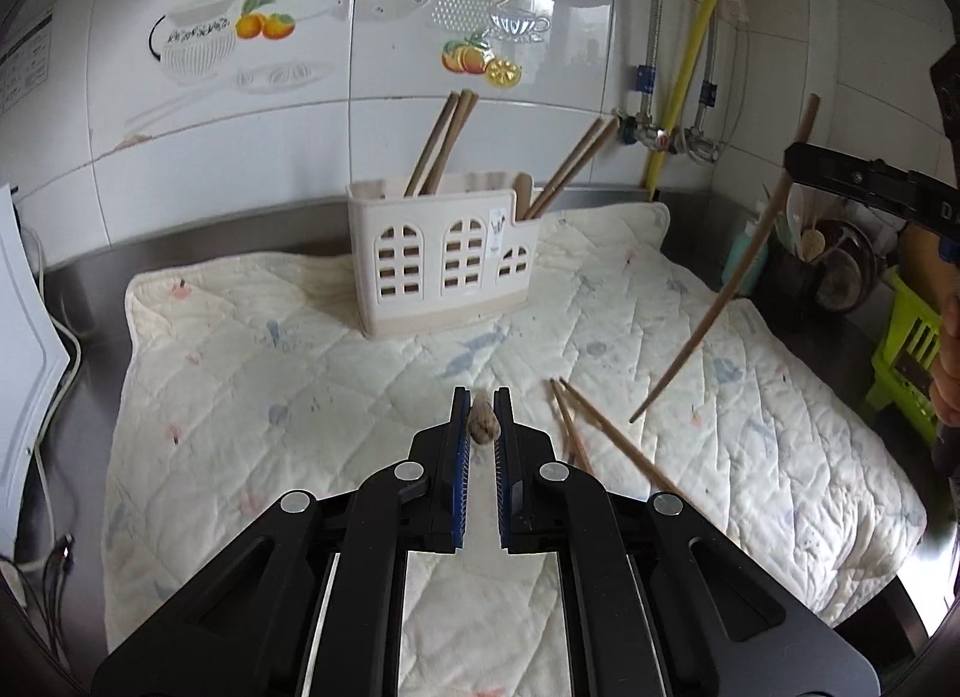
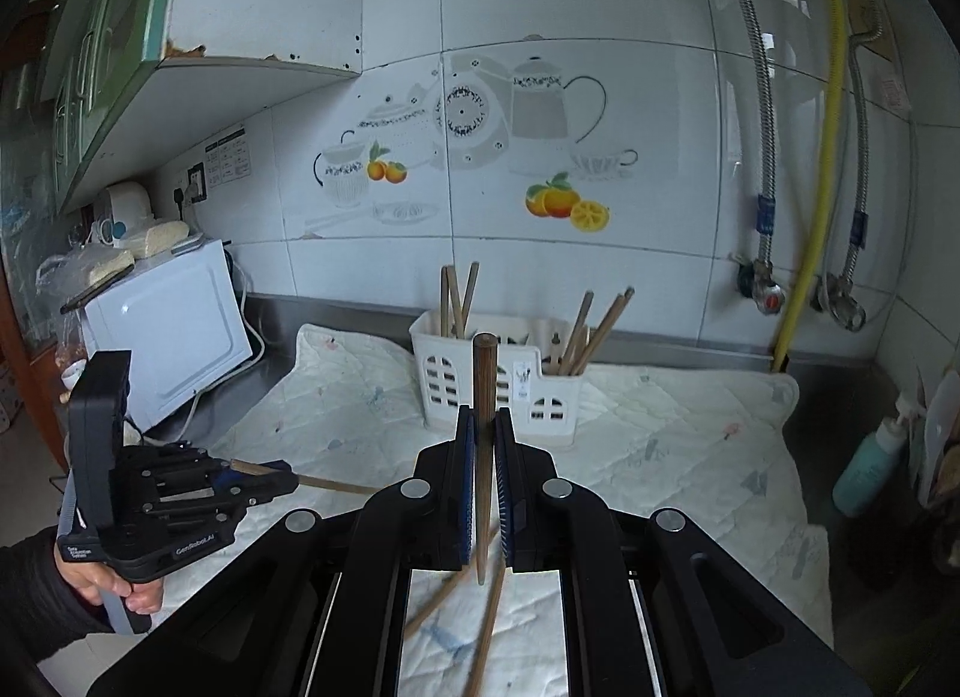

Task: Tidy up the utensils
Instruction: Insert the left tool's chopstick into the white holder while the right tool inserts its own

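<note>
Your left claw [image 1: 480,415] and right claw [image 2: 485,427] each pinch one chopstick [image 2: 483,433], several sit in the holder [image 1: 444,265], and two chopsticks [image 1: 600,439] still lie on the worktop.

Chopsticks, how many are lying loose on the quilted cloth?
2. One chopstick and a second chopstick form a V on the cloth, right of the left gripper. Others may hide under it.

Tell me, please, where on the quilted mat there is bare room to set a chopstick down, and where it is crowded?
The quilted mat is bare along its left side, from the white utensil holder down to the near edge, and on the far right beside the holder. It is crowded at the near middle-right, where loose chopsticks lie crossed just right of the left gripper.
</note>
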The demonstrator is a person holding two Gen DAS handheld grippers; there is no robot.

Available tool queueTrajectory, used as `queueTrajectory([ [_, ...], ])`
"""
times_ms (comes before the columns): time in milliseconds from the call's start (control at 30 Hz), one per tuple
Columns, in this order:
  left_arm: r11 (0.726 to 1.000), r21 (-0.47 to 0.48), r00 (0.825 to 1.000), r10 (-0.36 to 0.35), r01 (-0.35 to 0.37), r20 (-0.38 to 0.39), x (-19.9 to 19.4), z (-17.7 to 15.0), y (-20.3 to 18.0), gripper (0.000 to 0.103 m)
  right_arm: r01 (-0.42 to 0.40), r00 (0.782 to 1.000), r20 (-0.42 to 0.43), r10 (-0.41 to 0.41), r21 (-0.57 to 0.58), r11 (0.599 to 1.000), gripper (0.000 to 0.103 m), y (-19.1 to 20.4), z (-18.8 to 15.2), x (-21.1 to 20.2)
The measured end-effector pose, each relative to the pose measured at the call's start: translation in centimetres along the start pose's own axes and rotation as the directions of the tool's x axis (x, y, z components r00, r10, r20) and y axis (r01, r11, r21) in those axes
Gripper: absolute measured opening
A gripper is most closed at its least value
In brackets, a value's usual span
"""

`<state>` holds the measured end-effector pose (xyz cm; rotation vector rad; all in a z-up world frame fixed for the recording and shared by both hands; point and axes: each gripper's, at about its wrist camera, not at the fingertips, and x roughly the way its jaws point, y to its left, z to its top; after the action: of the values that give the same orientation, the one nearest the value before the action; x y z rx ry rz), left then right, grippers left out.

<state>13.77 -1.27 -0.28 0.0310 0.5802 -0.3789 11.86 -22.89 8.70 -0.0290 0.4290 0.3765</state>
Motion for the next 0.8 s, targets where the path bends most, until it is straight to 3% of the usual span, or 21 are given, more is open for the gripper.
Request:
queueTrajectory([
  [233,0.999,0.038,1.000,0.017,-0.018,0.017,0.5,3.7,0.5,0.006,0.003,0.999,0.054,-0.004,0.002,1.000,0.007,-1.5,5.9,2.8],
  [467,0.998,0.044,0.998,0.034,-0.037,0.048,1.1,7.4,2.1,0.006,0.062,0.993,0.103,-0.062,0.005,0.998,0.007,-3.1,11.2,7.1],
  [800,0.993,0.063,0.978,0.089,-0.103,0.190,-0.8,14.3,3.4,0.005,0.113,0.987,0.112,-0.119,0.058,0.992,0.007,-5.4,12.2,12.7],
])
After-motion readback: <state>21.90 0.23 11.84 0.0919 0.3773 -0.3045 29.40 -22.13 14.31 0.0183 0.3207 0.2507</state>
